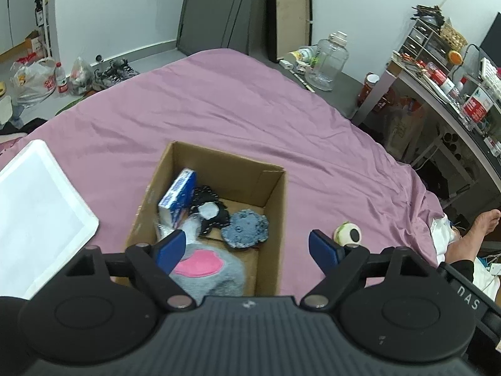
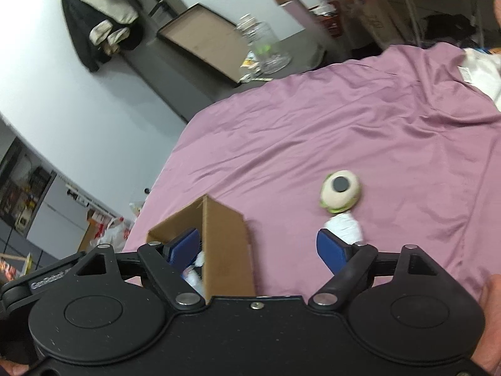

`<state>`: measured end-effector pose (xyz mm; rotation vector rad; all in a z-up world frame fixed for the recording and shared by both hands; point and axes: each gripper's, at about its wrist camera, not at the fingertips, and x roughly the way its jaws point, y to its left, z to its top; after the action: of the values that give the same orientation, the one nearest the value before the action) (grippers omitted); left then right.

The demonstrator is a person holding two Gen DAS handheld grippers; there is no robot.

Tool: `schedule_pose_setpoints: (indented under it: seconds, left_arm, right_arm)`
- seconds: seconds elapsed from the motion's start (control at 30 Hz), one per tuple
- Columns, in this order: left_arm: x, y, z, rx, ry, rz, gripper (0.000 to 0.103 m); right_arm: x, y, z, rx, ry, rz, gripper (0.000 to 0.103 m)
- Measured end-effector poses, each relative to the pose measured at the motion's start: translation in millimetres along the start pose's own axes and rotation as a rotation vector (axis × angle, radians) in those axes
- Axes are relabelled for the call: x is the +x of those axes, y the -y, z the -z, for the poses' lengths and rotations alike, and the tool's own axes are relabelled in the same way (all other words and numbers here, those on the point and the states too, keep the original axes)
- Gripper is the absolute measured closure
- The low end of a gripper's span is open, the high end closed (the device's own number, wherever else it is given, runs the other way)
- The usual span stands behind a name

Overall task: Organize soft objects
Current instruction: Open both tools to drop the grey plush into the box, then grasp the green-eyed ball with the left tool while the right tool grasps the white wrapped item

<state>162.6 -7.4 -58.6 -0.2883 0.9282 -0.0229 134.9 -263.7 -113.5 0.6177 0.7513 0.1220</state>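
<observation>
An open cardboard box (image 1: 274, 200) sits on the pink bedsheet (image 1: 219, 100). Inside lie a blue-and-white tissue pack (image 1: 178, 199), a black-and-white soft piece (image 1: 208, 211), a blue-grey plush (image 1: 245, 228) and a grey plush with a pink patch (image 1: 205, 269). My left gripper (image 1: 247, 246) hovers open over the box's near end, holding nothing. A green-and-cream one-eyed plush (image 2: 341, 189) lies on the sheet to the right of the box (image 2: 225, 244), also seen as a small plush (image 1: 347, 233). My right gripper (image 2: 261, 249) is open and empty, with the plush just beyond its right finger.
A white lid or tray (image 1: 34, 210) lies left of the box. A clear jug (image 1: 327, 59) and a dark framed board (image 1: 292, 12) stand beyond the bed. A cluttered desk (image 1: 454, 100) is at the right. A person's bare foot (image 1: 472, 232) shows by the bed's right edge.
</observation>
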Motion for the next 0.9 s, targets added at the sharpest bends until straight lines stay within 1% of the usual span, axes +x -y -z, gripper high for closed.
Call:
schedule_pose_setpoints:
  seconds: [0.23,0.37,0.43,0.6,0.77,0.9]
  left_arm:
    - [6.4,31.2,1.7,0.041,0.011,-0.001,0.018]
    - [15.2,50.2,4.0,0.062,0.005,-0.003,0.019]
    - [21.5,59.3,5.9,0.080,-0.005,-0.009,0.019]
    - [35.7,81.5,8.0,0.103,-0.015,-0.030,0.019]
    - [51.9,101.7,11.1,0.132,-0.027,-0.029,0.019]
    - [68.0,116.8,13.3,0.159,-0.048,-0.026,0.019]
  right_arm:
    - [0.4,41.1,-8.3,0.073,0.022,0.018,0.022]
    - [6.9,61.2,-8.1,0.106,0.012,0.026,0.022]
    - [11.6,70.6,-7.5,0.132,0.003,0.012,0.022]
    - [21.9,85.1,-4.8,0.153,-0.024,-0.001,0.022]
    - [33.0,96.7,-3.1,0.137,-0.015,0.042,0.022]
    - [44.2,108.5,-0.2,0.157,-0.011,0.048,0.022]
